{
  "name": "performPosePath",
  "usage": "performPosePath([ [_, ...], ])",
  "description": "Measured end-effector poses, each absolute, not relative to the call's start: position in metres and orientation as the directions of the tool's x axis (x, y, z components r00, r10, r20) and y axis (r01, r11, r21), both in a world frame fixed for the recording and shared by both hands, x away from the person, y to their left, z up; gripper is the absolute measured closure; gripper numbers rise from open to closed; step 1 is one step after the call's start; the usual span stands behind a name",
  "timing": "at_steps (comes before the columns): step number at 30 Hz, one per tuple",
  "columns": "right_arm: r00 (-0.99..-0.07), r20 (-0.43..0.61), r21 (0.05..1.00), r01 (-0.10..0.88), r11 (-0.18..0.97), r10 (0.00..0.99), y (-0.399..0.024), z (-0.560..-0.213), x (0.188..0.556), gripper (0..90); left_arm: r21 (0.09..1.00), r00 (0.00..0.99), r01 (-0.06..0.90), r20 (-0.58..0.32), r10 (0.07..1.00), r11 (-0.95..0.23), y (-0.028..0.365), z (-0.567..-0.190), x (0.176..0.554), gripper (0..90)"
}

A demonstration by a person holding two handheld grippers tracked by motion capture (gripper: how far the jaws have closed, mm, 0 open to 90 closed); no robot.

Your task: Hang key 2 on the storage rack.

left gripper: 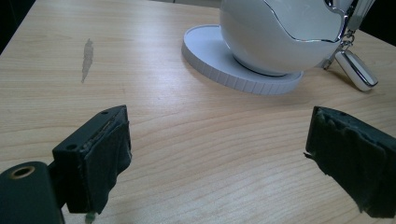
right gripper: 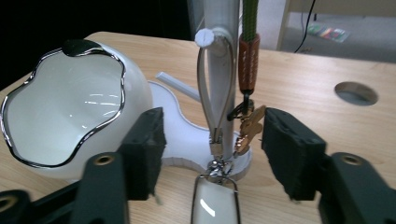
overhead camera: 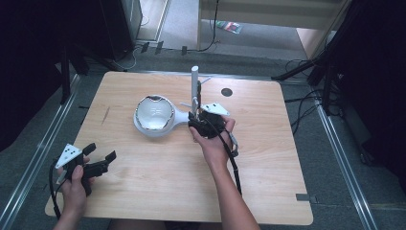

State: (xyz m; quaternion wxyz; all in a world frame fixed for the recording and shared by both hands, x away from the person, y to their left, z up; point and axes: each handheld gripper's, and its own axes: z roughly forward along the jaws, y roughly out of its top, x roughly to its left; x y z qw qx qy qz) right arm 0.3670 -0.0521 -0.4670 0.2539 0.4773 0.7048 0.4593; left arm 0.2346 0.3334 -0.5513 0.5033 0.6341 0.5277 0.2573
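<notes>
Table: light wooden table (overhead camera: 158, 177) with a round hole (overhead camera: 226, 92) near its far edge.
Stand: white stand (overhead camera: 157, 115) at the table's middle, made of an egg-shaped bowl (right gripper: 70, 121) with a wavy chrome rim, a flat round base (left gripper: 210, 60), and an upright white post (overhead camera: 195, 86) on a smaller base beside the bowl.
Hanging items: a silver loop strap (right gripper: 212, 98) hangs from a white peg (right gripper: 204, 36) on the post; a brown leather strap (right gripper: 248, 60) with a copper-coloured key (right gripper: 250, 128) hangs just beside it. Both reach down to the post's base.
Tag: a white, chrome-edged fob (right gripper: 215, 203) lies on the table at the foot of the post, clipped to the silver loop strap.
My left gripper (overhead camera: 103, 153): held low at the table's near left corner, well apart from the stand. My jaws stand wide apart with bare wood between them, pointing toward the bowl.
My right gripper (overhead camera: 203, 120): at the post, on the near side of it. My jaws are apart, one on each side of the hanging straps; the right pad (right gripper: 285, 149) is just beside the key. Contact with the key: I cannot tell.
</notes>
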Motion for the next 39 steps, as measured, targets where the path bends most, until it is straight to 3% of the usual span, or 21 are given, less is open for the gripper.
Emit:
performPosePath([
  [3,-0.43,0.071,0.905,0.407,0.123,0.9,-0.055,-0.464,0.359,32.0,0.91,0.308,0.41,-0.205,0.929,0.065,0.334,-0.551,0.234,7.3],
  [6,-0.429,0.081,0.898,0.423,0.121,0.899,-0.055,-0.46,0.353,12.2,0.91,0.308,0.409,-0.204,0.929,0.064,0.333,-0.551,0.234,7.3],
  [9,-0.439,0.087,0.897,0.425,0.121,0.894,-0.057,-0.455,0.347,0.7,0.91,0.308,0.409,-0.204,0.929,0.064,0.333,-0.551,0.234,7.3],
  [39,-0.456,0.048,0.898,0.41,0.162,0.889,-0.086,-0.455,0.308,0.0,0.911,0.309,0.407,-0.203,0.929,0.064,0.334,-0.551,0.232,7.3],
])
